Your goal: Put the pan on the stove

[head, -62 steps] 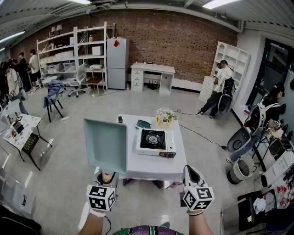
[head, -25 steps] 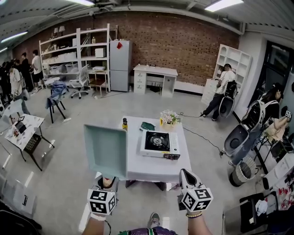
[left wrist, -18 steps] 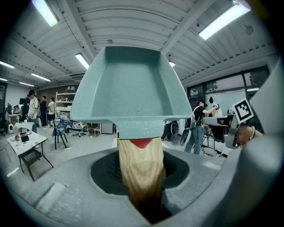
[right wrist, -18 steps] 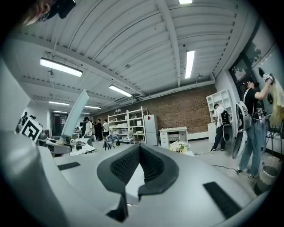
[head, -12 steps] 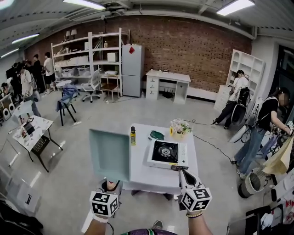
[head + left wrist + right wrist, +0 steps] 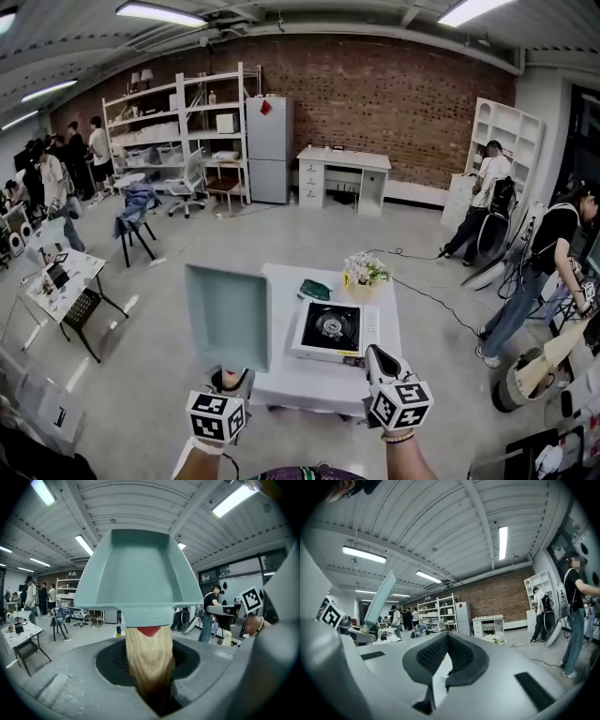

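The table (image 6: 286, 380) left side is being blocked by the pan (image 6: 228, 317), lower middle; both forearms (image 6: 405, 461) are being cropped at the bottom edge.

A red-brick wall (image 6: 375, 84) closes the far end of a large room with a smooth grey floor (image 6: 141, 319). Long strip lights (image 6: 159, 14) hang from a ribbed white ceiling. Against the bricks stand open white shelving (image 6: 178, 122), a tall grey fridge (image 6: 270, 150) and a white desk (image 6: 344, 178); a white bookcase (image 6: 492, 141) leans by the right wall. An office chair (image 6: 190, 178) and a dark chair draped with blue cloth (image 6: 138, 211) stand on the left, near a small cluttered table (image 6: 61, 272). A white tabletop (image 6: 314, 380) sits mid-floor.
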Demonstrator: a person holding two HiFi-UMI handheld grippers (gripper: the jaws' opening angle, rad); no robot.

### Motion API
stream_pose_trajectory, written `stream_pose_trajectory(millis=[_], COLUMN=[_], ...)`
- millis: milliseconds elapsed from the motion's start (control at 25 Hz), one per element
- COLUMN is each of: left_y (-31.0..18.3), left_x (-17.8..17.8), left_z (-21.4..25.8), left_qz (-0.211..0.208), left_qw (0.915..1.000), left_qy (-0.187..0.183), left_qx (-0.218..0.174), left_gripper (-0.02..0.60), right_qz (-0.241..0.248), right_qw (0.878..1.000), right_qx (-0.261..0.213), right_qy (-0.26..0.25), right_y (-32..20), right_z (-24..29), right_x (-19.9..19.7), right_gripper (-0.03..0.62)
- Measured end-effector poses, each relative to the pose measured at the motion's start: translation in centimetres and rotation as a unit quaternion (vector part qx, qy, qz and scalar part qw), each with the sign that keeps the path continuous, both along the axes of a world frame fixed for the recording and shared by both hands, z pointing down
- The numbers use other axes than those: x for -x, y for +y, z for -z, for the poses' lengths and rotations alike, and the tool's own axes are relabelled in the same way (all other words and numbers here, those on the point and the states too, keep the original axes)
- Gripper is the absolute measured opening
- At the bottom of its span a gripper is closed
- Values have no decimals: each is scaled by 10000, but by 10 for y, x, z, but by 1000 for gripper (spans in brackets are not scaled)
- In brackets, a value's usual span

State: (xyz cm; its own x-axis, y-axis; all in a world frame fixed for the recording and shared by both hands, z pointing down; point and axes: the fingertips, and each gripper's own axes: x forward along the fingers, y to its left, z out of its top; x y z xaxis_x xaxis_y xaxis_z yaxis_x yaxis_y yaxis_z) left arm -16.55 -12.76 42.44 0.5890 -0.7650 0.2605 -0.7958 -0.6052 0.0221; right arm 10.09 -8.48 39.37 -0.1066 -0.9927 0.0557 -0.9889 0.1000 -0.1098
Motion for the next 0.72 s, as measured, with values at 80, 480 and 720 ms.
stream_pose_trajectory(millis=[80,480,720], left_y=[-7,-45,-61], left_x=[-9,-58,-102], left_z=[1,6,-2], left_qz=[13,55,35], left_qw=[10000,9999,9999], left_qy=[-23,92,121], left_qx=[-4,-16,5], left_gripper=[137,137,137], right_qz=[17,59,73], right_qw=[10000,10000,9999], right_qx=[-4,10,-25], right_qy=[-10,-53,-103], right_y=[-8,-43,-57], right_z=[0,-4,-12], right_x=[-10,-62,-102], right_gripper=[2,2,2])
